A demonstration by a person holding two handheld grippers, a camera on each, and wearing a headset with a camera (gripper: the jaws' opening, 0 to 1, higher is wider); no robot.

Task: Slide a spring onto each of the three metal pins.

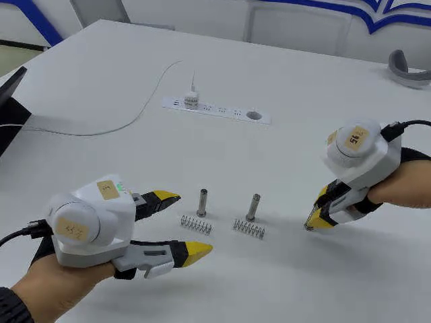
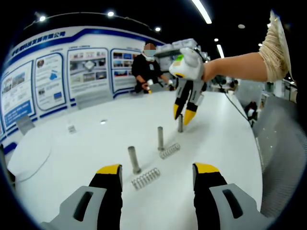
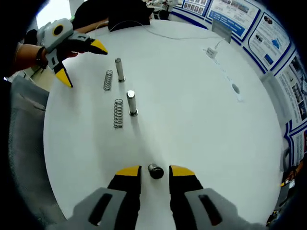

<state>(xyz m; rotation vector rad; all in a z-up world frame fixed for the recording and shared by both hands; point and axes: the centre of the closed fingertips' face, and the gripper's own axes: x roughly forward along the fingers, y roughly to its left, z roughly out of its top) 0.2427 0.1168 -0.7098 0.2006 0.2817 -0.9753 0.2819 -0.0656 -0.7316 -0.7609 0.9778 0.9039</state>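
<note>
Steel pins [image 1: 202, 202] stand bare on the white table [image 1: 269, 282], two of them with springs [image 1: 196, 225] lying just beside. The third pin [image 3: 156, 171] sits between the narrowed jaws of the right gripper [image 1: 312, 224]; whether they pinch it cannot be told. The left gripper [image 2: 158, 168] hangs wide apart, empty. A stray nudge could topple a pin or roll a spring away.
</note>
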